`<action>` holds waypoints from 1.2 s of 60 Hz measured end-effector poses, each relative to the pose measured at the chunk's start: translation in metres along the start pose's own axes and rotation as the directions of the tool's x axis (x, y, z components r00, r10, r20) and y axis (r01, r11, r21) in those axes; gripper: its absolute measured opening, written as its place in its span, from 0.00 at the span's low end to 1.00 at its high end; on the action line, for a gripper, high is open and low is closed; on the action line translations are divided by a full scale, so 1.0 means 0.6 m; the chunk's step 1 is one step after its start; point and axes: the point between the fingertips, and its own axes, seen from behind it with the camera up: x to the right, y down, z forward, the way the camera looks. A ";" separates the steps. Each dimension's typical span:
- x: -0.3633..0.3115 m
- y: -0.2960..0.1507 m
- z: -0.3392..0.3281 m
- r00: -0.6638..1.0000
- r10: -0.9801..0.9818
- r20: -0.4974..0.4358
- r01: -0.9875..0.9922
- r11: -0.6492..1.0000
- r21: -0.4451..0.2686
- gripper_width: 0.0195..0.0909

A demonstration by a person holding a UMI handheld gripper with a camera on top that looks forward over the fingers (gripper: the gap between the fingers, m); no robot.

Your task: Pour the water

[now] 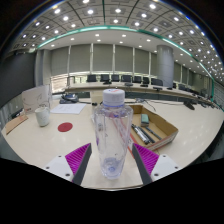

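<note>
Gripper view: capped clear water bottle (112,135) is clamped upright between the tongs (112,163) above the worktop (70,140); transport step judged, white cup (42,117) far left to be reached next.

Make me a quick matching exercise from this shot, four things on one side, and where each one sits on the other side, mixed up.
Things:
1. clear bottle
2. white cup
3. red disc
4. cardboard box

Places:
A. on the table, far off to the bottle's left
B. flat on the table between cup and bottle
C. between the gripper fingers
D. just right of the bottle

Pairs: 1-C, 2-A, 3-B, 4-D
</note>
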 end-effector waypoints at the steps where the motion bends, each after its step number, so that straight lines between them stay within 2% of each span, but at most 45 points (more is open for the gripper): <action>1: 0.001 0.001 0.005 1.000 0.004 0.001 -0.004 1.000 -0.001 0.87; 6: 0.003 0.000 0.026 1.000 0.014 0.009 -0.014 1.000 0.018 0.70; 12: 0.004 -0.006 0.034 1.000 -0.008 0.010 0.008 0.999 0.042 0.45; 20: 0.002 -0.007 0.037 1.000 -0.012 0.010 0.011 0.999 0.051 0.37; 21: 0.003 -0.007 0.037 1.000 -0.011 0.009 0.011 0.999 0.052 0.33; 29: 0.013 -0.007 0.040 1.000 -0.009 -0.024 0.011 0.999 0.048 0.20; 41: -0.002 -0.050 0.042 0.996 -0.059 -0.065 0.062 0.997 0.041 0.20; 59: -0.085 -0.228 0.079 0.947 -0.252 -0.200 0.270 0.960 0.070 0.19; 65: -0.121 -0.285 0.103 0.875 -0.383 -0.296 0.406 0.914 0.015 0.19; 72: -0.195 -0.342 0.145 0.760 -0.544 -0.356 0.564 0.824 -0.056 0.19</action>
